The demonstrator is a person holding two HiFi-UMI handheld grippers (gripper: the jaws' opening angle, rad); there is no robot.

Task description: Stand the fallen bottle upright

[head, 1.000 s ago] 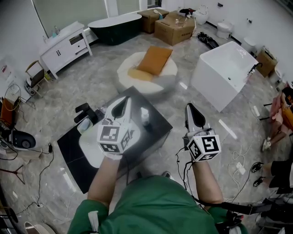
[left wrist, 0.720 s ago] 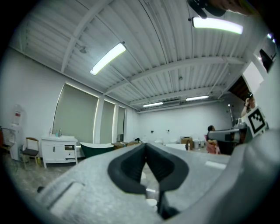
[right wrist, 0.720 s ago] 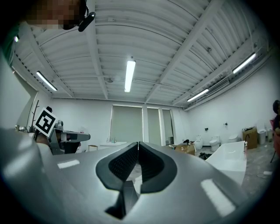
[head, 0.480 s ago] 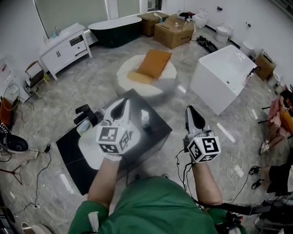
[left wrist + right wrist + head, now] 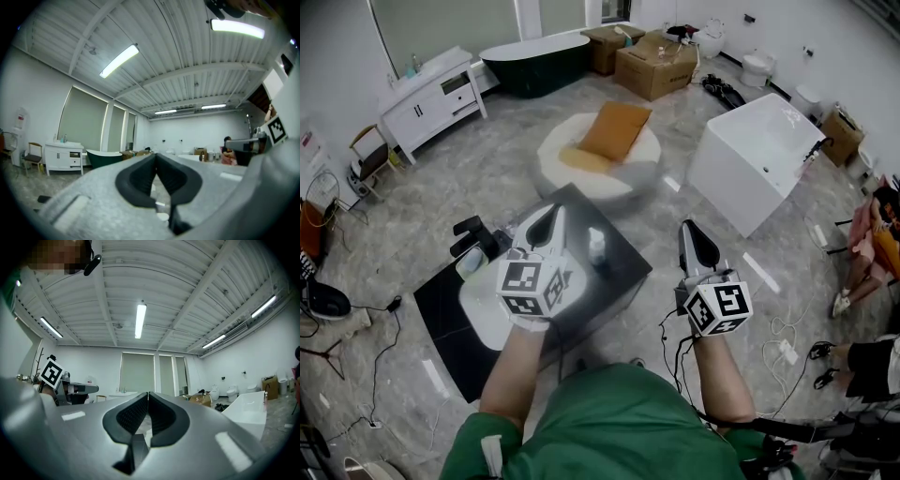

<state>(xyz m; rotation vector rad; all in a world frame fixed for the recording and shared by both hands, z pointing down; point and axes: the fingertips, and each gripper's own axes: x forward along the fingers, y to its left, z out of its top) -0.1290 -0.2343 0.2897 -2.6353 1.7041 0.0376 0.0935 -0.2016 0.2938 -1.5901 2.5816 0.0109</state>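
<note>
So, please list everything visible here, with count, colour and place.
counter: one, black, centre foreground
basin: one, white, on the counter's left part
faucet: one, black, behind the basin
bottle: one, pale, upright on the counter
cushion: one, orange, on the round white seat
white bathtub: one, right side
green bathtub: one, dark, far wall
cardboard boxes: two, brown, far end
cabinet: one, white, far left
left gripper: one, grey, shut, empty, over the basin
right gripper: one, grey, shut, empty, right of the counter

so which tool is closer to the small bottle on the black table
Left. The left tool is just left of the bottle, over the table; the right tool is farther right, past the table edge.
</note>
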